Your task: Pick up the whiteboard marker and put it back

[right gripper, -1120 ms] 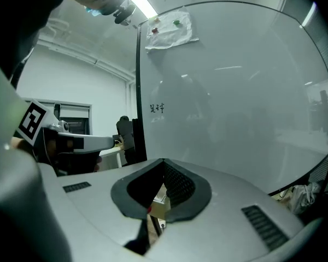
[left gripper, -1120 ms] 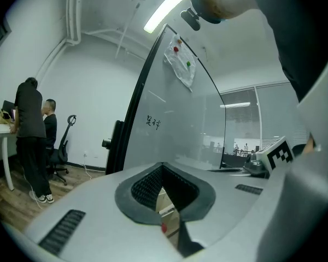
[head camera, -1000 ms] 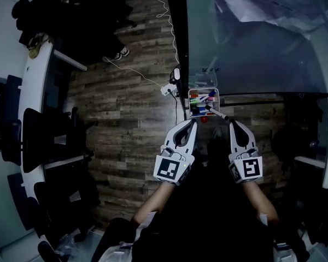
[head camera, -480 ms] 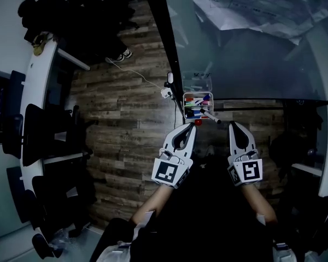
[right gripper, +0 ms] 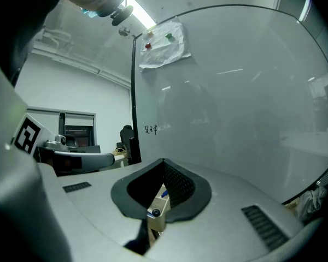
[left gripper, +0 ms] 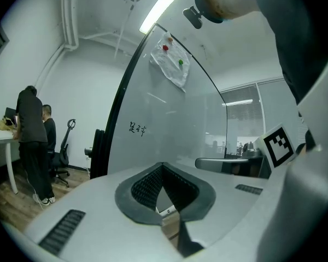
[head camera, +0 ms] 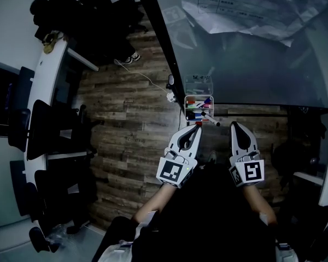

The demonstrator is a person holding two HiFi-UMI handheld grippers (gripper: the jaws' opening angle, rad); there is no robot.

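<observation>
A small clear tray (head camera: 199, 99) with several coloured markers hangs at the lower edge of the whiteboard (head camera: 246, 53). A dark whiteboard marker (head camera: 210, 119) lies across the tray's near corner and sticks out toward the right. My right gripper (head camera: 233, 125) is shut, its tip a short way right of the marker's end and apart from it. My left gripper (head camera: 195, 126) is shut just below the tray, holding nothing. In the right gripper view, the tray (right gripper: 157, 205) and a black cap show through the gap of my right gripper (right gripper: 148, 231). My left gripper (left gripper: 172, 229) faces the whiteboard (left gripper: 169, 130).
The whiteboard's black frame post (head camera: 164, 42) runs up on the left. A white cable and plug (head camera: 169, 94) lie on the wood floor. Desks with office chairs (head camera: 44, 130) line the left side, and people (head camera: 90, 10) stand at the far desk.
The marker's end lay close to my right gripper's tip a second ago; now there is a gap between them. The tray has shifted slightly up and left in the head view.
</observation>
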